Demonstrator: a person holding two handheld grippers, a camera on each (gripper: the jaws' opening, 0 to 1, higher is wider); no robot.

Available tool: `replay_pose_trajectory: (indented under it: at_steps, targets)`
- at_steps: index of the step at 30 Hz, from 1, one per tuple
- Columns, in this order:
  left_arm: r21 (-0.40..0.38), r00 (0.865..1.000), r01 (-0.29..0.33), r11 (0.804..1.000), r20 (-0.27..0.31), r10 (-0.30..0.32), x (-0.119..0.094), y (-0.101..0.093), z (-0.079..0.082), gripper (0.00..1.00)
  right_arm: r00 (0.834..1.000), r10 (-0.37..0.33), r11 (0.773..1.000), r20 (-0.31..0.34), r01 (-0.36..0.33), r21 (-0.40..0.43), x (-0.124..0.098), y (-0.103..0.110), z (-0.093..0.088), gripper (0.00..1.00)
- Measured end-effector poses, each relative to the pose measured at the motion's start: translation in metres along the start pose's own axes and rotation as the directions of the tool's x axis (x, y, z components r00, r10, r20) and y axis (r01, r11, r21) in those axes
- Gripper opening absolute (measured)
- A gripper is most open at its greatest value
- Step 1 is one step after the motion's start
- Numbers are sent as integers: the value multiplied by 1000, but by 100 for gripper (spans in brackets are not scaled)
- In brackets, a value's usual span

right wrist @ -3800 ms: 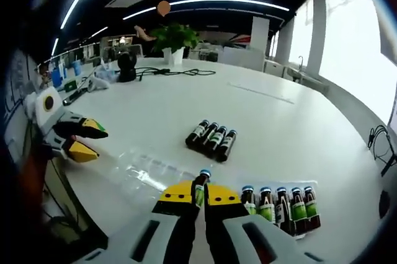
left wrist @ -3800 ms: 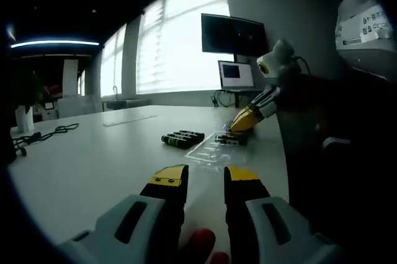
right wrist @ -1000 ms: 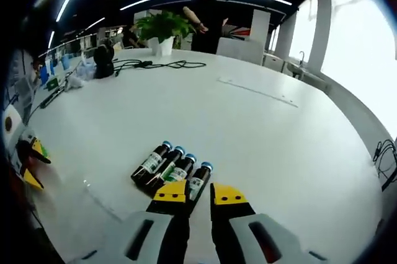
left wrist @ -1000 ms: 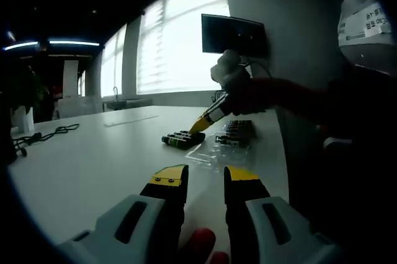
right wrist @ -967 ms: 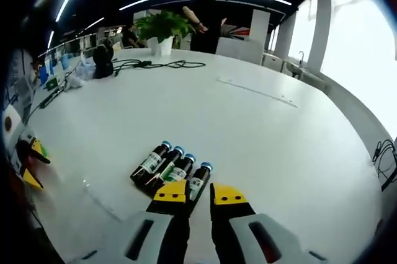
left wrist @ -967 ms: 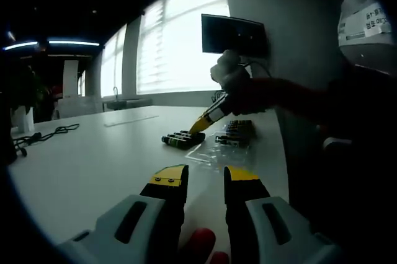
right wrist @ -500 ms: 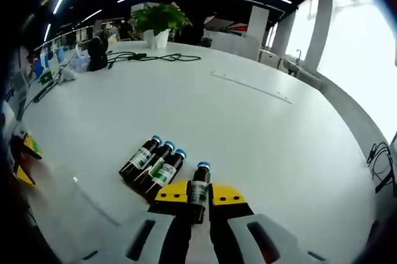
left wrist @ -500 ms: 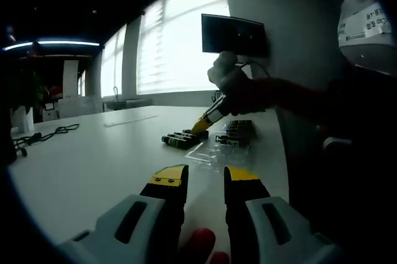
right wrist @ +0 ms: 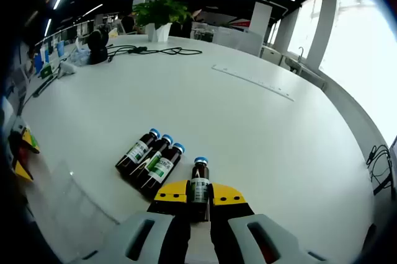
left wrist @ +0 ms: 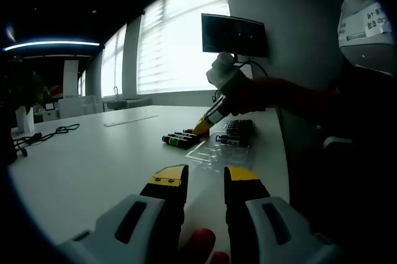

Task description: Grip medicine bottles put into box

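And there it was: the right gripper (right wrist: 200, 194) had its yellow-tipped jaws clenched on a brown medicine bottle (right wrist: 199, 184), blue cap pointing away from the camera, label facing up, the bottle lifted just clear of the white bench (right wrist: 260, 140). Just beside that gripped bottle, on its left in the right gripper view, three more bottles (right wrist: 149, 156) lay on their sides, touching one another in a tight row, blue caps aimed the same way. Beyond those three bottles, far across the bench, a black cable (right wrist: 162, 51) snaked near a potted plant (right wrist: 159, 14). Over in the left gripper view, the left gripper (left wrist: 206, 178) hovered low over the bench with its jaws parted and nothing between them. Well ahead of it the right gripper (left wrist: 202, 129) came in from the right, its yellow tip down at the lying bottles (left wrist: 178, 138). Just right of those bottles sat the clear plastic box (left wrist: 213, 150), with a dark cluster of bottles (left wrist: 236, 132) standing at its far end. Behind the box a dark monitor (left wrist: 235, 35) hung on the wall, next to the bright blinds (left wrist: 177, 41).
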State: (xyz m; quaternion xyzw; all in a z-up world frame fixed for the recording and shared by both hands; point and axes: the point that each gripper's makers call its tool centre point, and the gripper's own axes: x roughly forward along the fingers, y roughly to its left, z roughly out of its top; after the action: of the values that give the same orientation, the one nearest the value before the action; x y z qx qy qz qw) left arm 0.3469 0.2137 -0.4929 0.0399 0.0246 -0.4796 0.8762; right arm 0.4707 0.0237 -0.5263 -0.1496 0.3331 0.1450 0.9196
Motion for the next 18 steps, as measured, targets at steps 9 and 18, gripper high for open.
replay_pose_trajectory:
  at_steps: [9, 18]
  targets:
    - [-1, 1000, 1, 1000, 1, -1, 0, 0, 0, 18, 1000, 19, 1000, -15, -19, 0, 3, -1, -3, 8]
    - [-1, 1000, 1, 1000, 1, -1, 0, 0, 0, 17, 1000, 20, 1000, -3, -20, 23, 3, -3, -3, 7]
